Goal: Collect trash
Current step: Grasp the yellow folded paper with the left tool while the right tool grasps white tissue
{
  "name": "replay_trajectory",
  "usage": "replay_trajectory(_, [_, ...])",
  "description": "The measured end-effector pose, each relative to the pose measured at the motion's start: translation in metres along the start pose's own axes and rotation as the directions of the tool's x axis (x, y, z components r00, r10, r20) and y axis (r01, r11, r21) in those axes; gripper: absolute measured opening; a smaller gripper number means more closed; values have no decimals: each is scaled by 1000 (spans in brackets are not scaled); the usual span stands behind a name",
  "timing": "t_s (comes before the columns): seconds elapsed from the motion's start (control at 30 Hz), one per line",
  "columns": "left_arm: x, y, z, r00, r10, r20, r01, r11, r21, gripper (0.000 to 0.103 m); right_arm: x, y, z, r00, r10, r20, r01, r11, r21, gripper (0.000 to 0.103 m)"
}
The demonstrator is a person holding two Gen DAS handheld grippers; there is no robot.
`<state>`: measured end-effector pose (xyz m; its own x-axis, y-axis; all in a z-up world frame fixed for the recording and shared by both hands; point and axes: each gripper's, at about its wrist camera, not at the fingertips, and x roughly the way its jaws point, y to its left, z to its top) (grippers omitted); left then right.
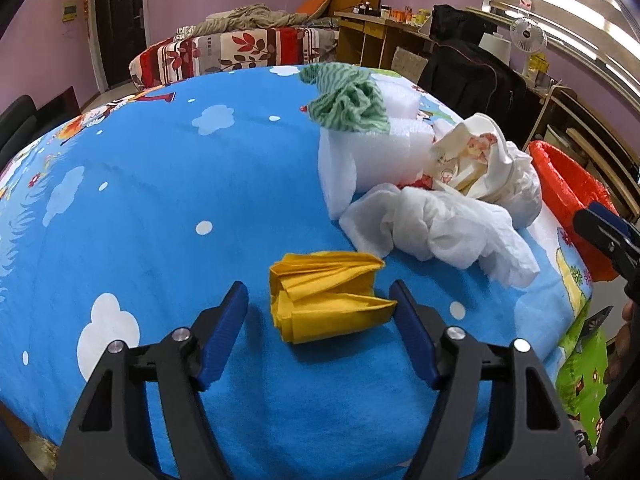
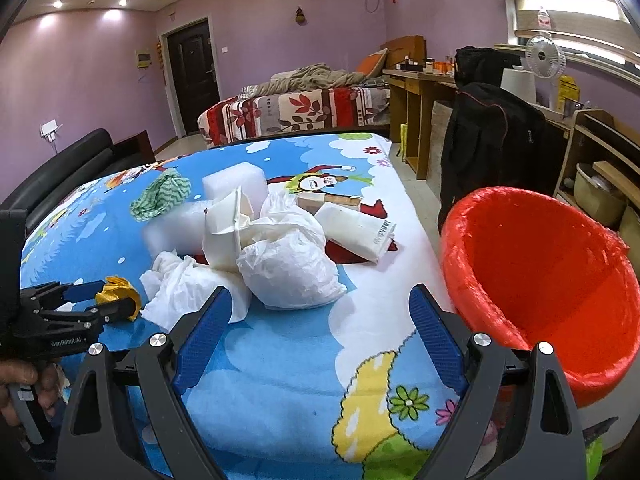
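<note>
Left wrist view shows the left gripper [image 1: 319, 299] low over the blue bed cover [image 1: 160, 200], its jaws set partly wide around the crumpled yellow paper [image 1: 326, 296], the right pad touching one corner, the left pad clear. Right gripper [image 2: 320, 320] hangs with jaws wide and empty just beside the red-lined bin [image 2: 540, 280], near the pile of white tissue and bags [image 2: 280, 256].

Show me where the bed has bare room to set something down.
Free: the blue sheet left of the yellow paper, and the strip between the white bag and the red bin. Crowded: the far middle, where foam blocks, bag, tissue and green cloth bunch up.
</note>
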<state>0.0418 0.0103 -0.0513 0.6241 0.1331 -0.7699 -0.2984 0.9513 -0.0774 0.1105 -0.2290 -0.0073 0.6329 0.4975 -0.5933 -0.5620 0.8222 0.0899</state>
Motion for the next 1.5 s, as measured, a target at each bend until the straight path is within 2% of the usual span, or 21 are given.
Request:
replay_trajectory(0.07, [1,0,-1,1000,1,-7,-1,1000,4,59,4,1,3,1000,5,-3,-5,1000,-4,84])
replay_trajectory(0.5, [-6,0,1,999,21,29,-22,1000,2,58,33,17,18,999,26,-42,-30,997,-75,84])
replay_trajectory(0.83, [-20,2,8,996,22,85,-20,999,-26,58,56,19,23,995,-1,-95,-9,995,-102,84])
replay_trajectory(0.97, [-22,2,8,995,21,94,-19,999,-26,58,62,18,23,993,17,-113,-28,995,-95,74])
replay_trajectory(1.07, [-22,2,9,995,23,95,-20,999,-29,58,64,19,21,991,36,-128,-48,994,-95,60])
replay_trajectory(1.1, [-22,2,8,995,23,95,-20,999,-28,58,66,20,20,990,45,-136,-59,994,-95,51])
replay_trajectory(1.2, [-23,2,7,995,23,97,-21,999,-29,58,65,20,18,990,46,-136,-59,993,-99,44])
replay_trajectory(1.5, [-26,1,9,993,20,115,-17,1000,-24,58,42,8,13,994,33,-105,-40,997,-67,41])
